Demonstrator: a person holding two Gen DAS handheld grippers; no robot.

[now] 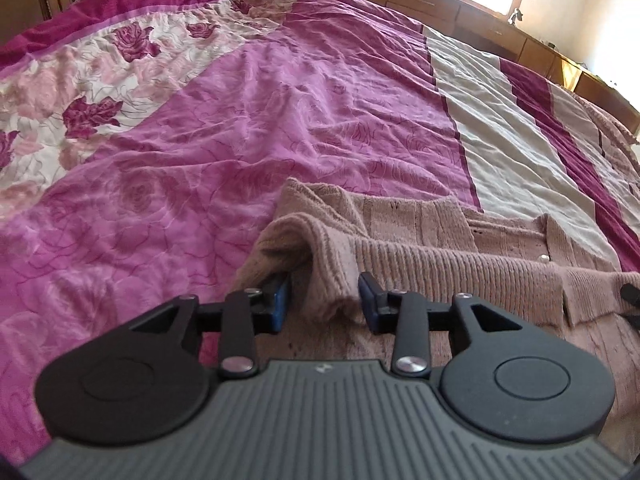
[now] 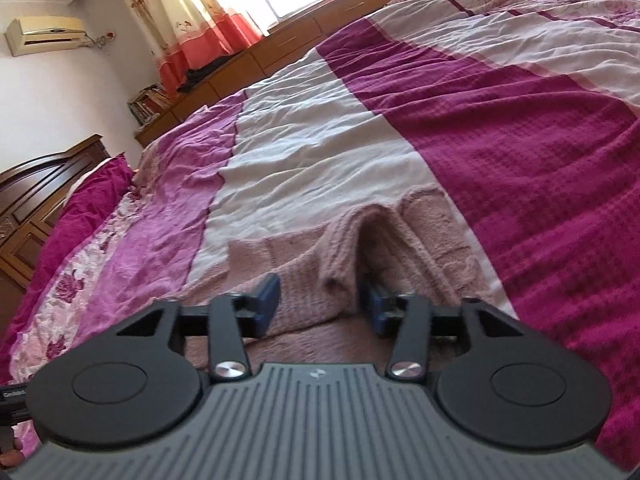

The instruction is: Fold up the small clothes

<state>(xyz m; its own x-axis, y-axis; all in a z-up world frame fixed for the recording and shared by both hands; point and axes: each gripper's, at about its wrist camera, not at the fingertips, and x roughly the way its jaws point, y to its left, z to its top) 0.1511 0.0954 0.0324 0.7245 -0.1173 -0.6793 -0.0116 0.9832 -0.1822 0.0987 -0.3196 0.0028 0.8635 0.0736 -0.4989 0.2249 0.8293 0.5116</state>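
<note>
Left wrist view: my left gripper (image 1: 324,300) stands spread, a ridge of the pink knitted cardigan (image 1: 420,256) loose between its pads on the bed (image 1: 240,120).

Right wrist view: my right gripper (image 2: 320,304) is spread around another ridge; it may spring unfolded.

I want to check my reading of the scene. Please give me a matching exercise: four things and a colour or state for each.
Things:
1 cardigan
2 air conditioner
3 curtain
4 left tongs

Descriptions:
A on the wall
B open, a knit fold between the pads
C flowered, red at the bottom
D dusty pink, lying on the bed

Pairs: 1-D, 2-A, 3-C, 4-B
</note>
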